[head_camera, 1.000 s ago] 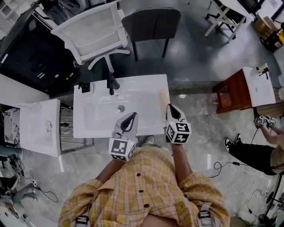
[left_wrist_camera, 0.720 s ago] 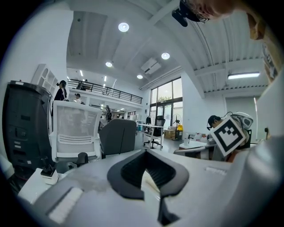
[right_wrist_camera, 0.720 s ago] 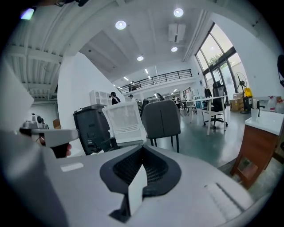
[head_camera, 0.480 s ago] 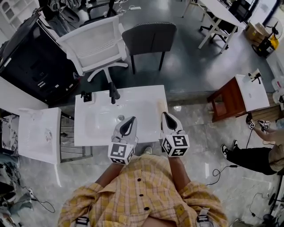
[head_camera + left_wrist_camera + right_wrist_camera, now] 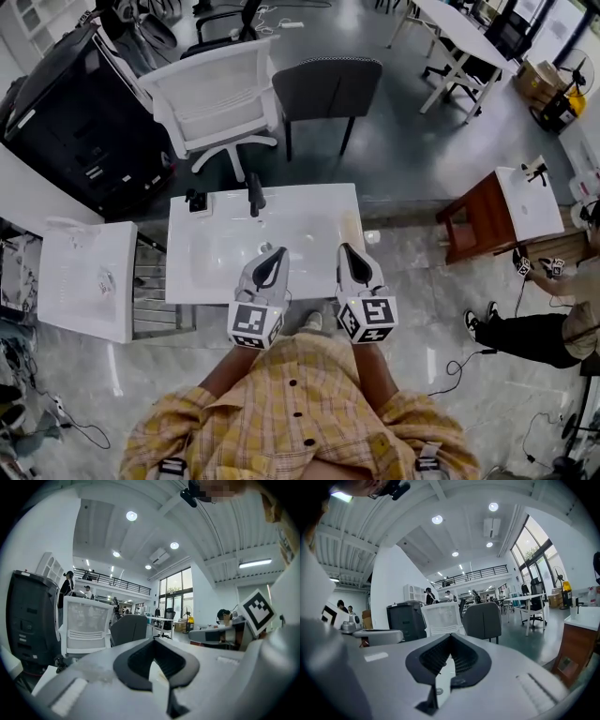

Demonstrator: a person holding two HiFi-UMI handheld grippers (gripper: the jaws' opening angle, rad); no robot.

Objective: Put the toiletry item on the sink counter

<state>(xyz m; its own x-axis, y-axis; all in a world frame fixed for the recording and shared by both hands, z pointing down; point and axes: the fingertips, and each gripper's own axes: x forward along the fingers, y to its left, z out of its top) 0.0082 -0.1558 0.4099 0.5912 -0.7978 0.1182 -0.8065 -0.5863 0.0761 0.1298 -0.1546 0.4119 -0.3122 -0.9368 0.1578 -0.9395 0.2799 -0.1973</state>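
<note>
Grey workshop floor, white sink counter (image 5: 309, 208) dead ahead, left gripper (image 5: 277, 253) and right gripper (image 5: 345, 251) hung side by side over its near edge, both sets of jaws pressed together on nothing, pale toiletry item (image 5: 350, 223) lay on the counter's right edge.

1. We have pulled the right gripper (image 5: 345, 249) slightly back toward the front edge of the sink (image 5: 206, 281), and inward from its right edge.
2. It now sits closer to the left gripper (image 5: 276, 253), almost level.
</note>
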